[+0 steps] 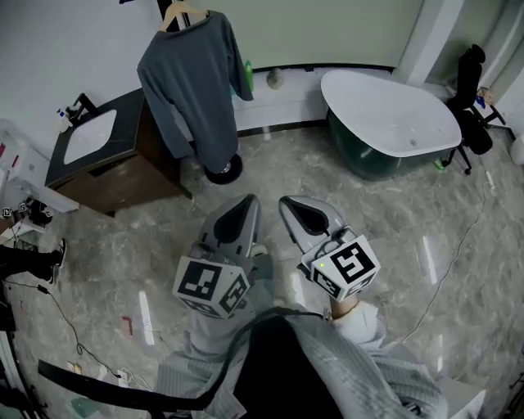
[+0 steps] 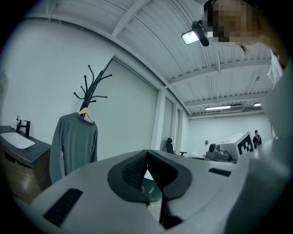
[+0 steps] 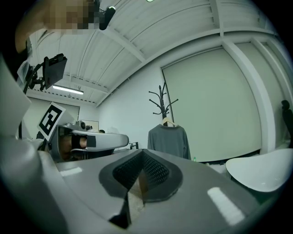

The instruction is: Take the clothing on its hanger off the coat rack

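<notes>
- Two grippers show low in the head view, one in each hand. The left gripper (image 1: 246, 201) and the right gripper (image 1: 291, 203) lie side by side, just apart. Both point level toward the coat rack (image 1: 223, 170).
- Both have their jaws pressed together with nothing between them. In each gripper view the ribbed pads meet along one seam.
- One grey sweater (image 1: 192, 82) hangs on one wooden hanger (image 1: 182, 11), which is hooked high on the one black coat rack. Its two sleeves hang straight down.
- One rack base rests on the floor (image 1: 393, 245) near its far edge, by the wall (image 1: 74, 49). It stands between one dark vanity (image 1: 123, 176) toward the far left corner and one white bathtub (image 1: 446, 123) toward the far right.
- Neither gripper touches the sweater or the hanger, and both are well apart from the rack.
- Two grey sleeves of the person lead back from the grippers to the bottom edge of the head view.
</notes>
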A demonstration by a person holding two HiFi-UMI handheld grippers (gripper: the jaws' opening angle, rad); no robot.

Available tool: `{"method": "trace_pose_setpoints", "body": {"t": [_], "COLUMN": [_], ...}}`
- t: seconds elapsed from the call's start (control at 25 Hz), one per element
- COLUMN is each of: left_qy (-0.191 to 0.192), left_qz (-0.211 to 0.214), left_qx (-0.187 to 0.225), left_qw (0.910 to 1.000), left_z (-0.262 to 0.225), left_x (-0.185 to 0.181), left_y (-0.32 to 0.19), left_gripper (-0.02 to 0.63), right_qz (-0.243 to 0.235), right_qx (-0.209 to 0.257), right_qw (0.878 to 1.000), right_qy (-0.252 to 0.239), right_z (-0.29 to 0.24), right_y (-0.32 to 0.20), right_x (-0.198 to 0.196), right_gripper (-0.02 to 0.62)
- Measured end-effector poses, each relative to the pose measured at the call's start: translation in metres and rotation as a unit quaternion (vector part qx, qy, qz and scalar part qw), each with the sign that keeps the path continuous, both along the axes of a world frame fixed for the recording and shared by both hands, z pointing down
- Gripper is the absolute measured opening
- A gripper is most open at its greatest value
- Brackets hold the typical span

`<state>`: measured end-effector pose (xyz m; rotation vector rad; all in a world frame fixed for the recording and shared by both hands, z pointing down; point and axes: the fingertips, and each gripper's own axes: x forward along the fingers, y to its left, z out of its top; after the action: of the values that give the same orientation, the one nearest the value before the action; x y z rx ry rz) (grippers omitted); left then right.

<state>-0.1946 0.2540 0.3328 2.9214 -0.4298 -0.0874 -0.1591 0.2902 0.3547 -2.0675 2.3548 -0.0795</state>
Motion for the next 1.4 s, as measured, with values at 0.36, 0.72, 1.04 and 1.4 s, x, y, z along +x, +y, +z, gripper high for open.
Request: {"method": "trace_pose_setpoints", "body": {"t": [0.36,0.72,1.04,1.4], "left_qy": [-0.007,-0.001,-0.027,-0.009], "left_qz": [-0.007,-0.021,-0.071,-0.193], "left_qx": [0.013,0.040,0.024,0.049], "left_qw": [0.9999,0.9990,0.9968,0.9799], "left_z": [-0.008,-0.029,0.005,-0.040], "left_x": [0.080,0.144,0.188,0.233], "left_y": [-0.133,-0.265,-0.363,-0.498], "left_gripper": [0.005,0.005,0.005,0.005], "right_qz": [-0.009,0.000,-0.032,-0.163], "right_qx": [0.014,0.036,0.021,0.041], "right_qw": [1.000,0.999,0.999,0.986], "right_qy": [0.005,0.020,-0.004,0.012], "right_z": [-0.008,-0.031,-0.005,-0.046], "right_y": [-0.132,-0.250,-0.361,-0.526], "right_x": [0.078,0.150,0.218,0.277], "right_gripper": [0.002,0.002,0.002,0.002]}}
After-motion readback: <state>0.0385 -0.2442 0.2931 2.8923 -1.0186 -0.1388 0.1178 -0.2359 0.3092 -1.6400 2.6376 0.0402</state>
